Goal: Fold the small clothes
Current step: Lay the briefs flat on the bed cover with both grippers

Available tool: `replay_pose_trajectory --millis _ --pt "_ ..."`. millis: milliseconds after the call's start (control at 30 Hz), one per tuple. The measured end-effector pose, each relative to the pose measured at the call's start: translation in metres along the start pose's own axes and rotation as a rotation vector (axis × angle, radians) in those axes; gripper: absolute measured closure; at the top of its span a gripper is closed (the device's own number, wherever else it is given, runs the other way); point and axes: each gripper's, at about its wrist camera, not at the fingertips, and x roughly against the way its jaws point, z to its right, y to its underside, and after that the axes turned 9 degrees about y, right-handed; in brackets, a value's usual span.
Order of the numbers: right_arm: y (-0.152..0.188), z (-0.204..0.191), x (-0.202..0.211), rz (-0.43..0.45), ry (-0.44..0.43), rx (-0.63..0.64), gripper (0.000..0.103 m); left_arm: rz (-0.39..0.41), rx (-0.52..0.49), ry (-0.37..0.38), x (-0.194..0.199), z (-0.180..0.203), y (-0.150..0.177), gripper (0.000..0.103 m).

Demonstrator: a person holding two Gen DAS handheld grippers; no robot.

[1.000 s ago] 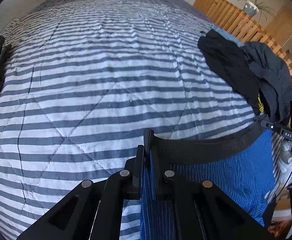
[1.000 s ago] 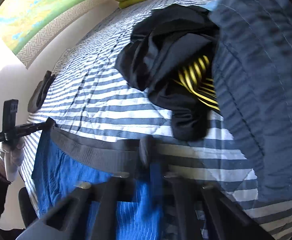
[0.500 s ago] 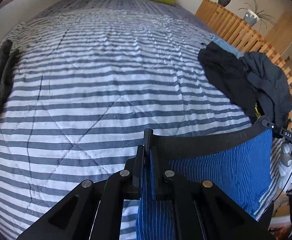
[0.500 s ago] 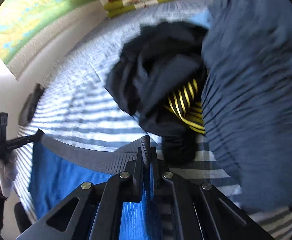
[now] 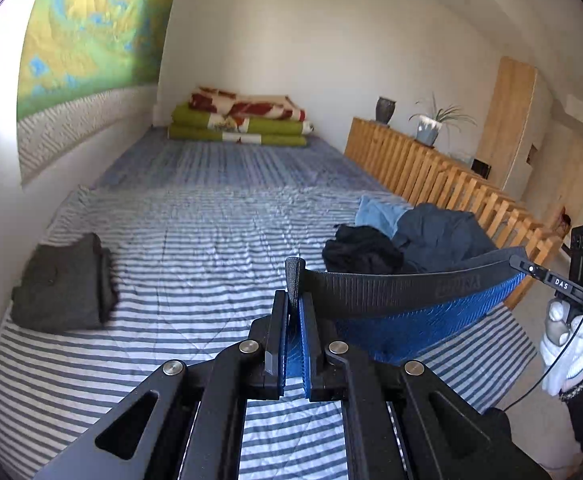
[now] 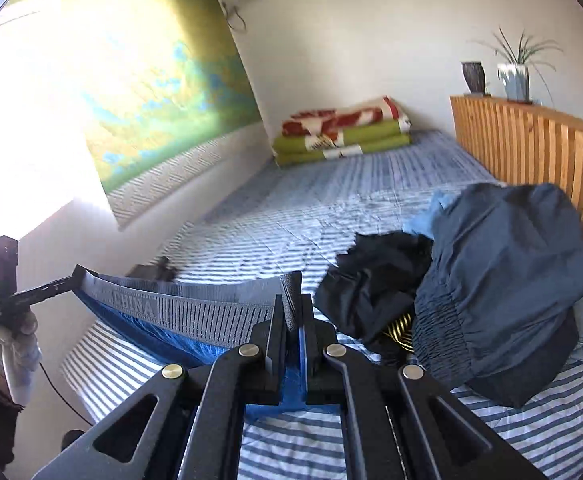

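Lifted off bed, blue shorts (image 5: pixel 431 320) hang, waistband level between grippers

Left cam sits on left gripper (image 5: pixel 293 316), right cam on right gripper (image 6: pixel 291 320). Both look down the striped bed (image 5: pixel 195 240); both see green blankets (image 6: pixel 343 140).

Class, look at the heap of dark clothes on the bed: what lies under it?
Under the heap a yellow-striped garment peeks out, and a light blue cloth shows behind. How far either runs beneath is covered.
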Motion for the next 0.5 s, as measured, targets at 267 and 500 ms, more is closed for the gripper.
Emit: replay_pose_trajectory --millis 267,500 --pt "0.003 -0.013 0.011 0.025 -0.033 0.018 0.099 0.007 -0.006 -0.022 0.031 -0.001 -0.003 0.098" --pt "0.034 0.005 -0.137 -0.226 0.040 0.003 0.099 -0.223 0.140 -0.096 -0.119 -0.089 0.039 0.098"
